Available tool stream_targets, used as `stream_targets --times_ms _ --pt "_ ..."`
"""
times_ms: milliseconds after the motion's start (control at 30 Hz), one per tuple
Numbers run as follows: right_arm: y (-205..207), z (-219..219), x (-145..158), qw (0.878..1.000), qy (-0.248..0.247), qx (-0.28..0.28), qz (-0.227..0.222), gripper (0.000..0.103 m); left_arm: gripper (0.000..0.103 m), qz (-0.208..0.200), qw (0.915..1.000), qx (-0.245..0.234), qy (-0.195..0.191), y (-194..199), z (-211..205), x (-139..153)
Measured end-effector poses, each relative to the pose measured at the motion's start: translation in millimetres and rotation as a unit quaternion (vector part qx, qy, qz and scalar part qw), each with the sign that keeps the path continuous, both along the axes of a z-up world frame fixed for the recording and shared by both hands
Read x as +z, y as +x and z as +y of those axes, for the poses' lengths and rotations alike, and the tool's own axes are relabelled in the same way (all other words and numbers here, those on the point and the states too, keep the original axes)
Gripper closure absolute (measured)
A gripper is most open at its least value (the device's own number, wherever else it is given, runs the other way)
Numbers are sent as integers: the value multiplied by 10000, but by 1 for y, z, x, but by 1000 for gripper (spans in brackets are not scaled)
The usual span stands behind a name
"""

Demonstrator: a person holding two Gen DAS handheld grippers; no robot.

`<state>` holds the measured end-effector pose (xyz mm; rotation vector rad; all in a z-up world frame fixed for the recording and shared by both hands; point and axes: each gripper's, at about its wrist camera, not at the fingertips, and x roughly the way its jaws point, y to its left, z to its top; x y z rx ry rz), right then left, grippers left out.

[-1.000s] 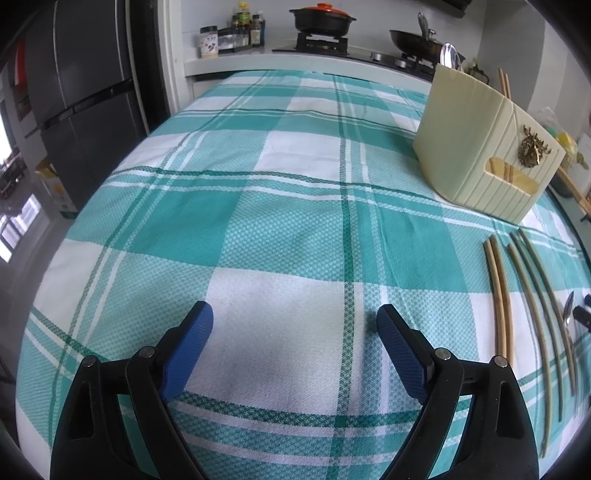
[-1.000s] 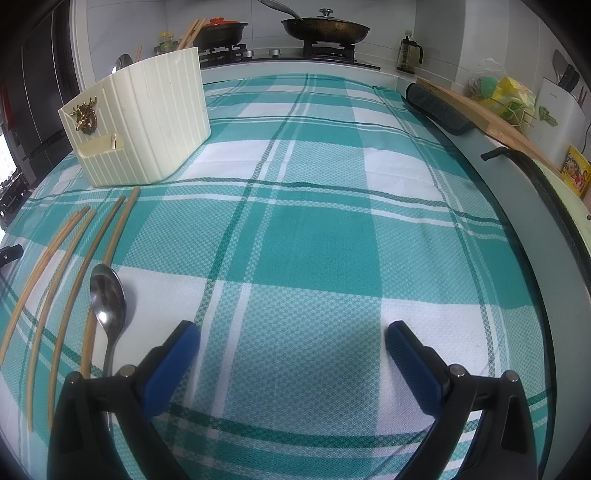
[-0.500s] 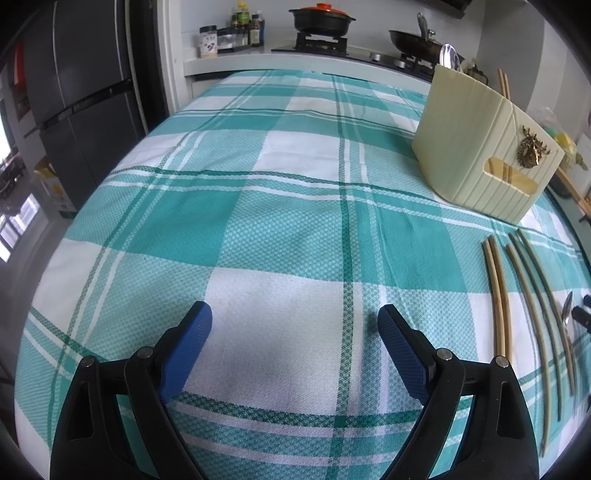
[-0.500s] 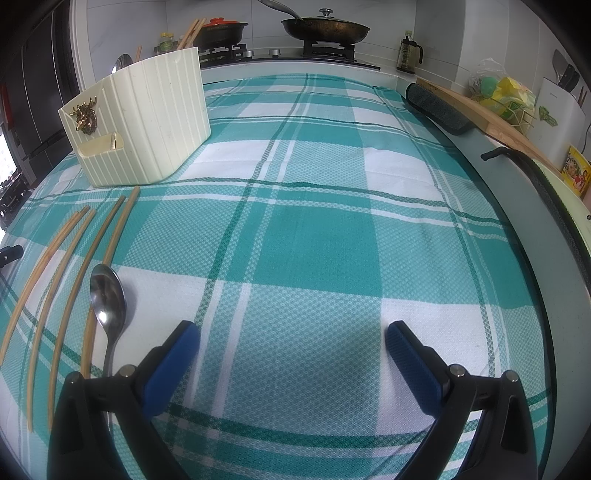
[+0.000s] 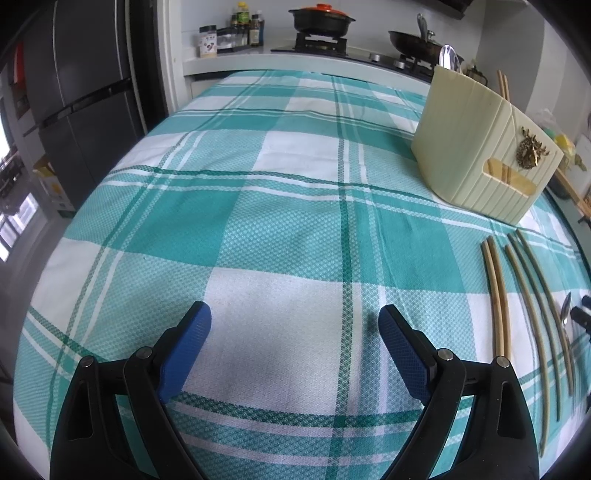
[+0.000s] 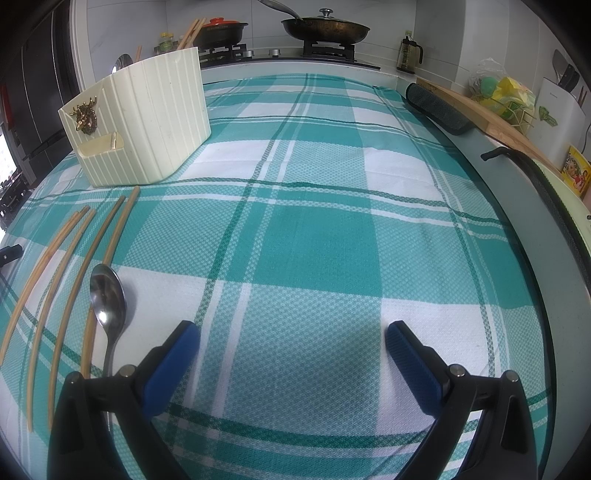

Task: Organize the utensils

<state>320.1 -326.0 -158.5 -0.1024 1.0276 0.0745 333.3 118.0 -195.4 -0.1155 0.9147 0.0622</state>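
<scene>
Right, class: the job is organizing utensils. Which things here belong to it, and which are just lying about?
Belongs to the job:
chopsticks on the cloth
spoon beside them
cream holder, already holding some utensils

Just lying about:
frying pan on the stove
red-lidded pot
fridge
seasoning bottles

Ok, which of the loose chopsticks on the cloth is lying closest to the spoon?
The rightmost chopstick in the right wrist view: it runs alongside the spoon, its lower part just beside the bowl. The other chopsticks lie farther left on the cloth.
</scene>
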Motion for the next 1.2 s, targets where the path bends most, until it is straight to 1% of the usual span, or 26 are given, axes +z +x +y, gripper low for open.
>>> stream_targets --times_ms 467,600,900,1100,1200 --pt "0 0 0 10000 0 -1 -2 0 10 -2 10000 8 -6 0 0 0" --pt "0 0 0 10000 0 -1 -2 0 8 5 10000 -25 -24 0 -1 0" --pt "0 0 0 10000 -1 -1 -1 0 6 81 9999 -83 124 2 -6 -2" --pt "0 0 0 10000 -1 -1 -1 0 6 73 9999 -76 106 2 -5 -2" --pt "0 0 0 10000 -1 -1 -2 0 6 45 10000 -62 20 1 -3 -1"
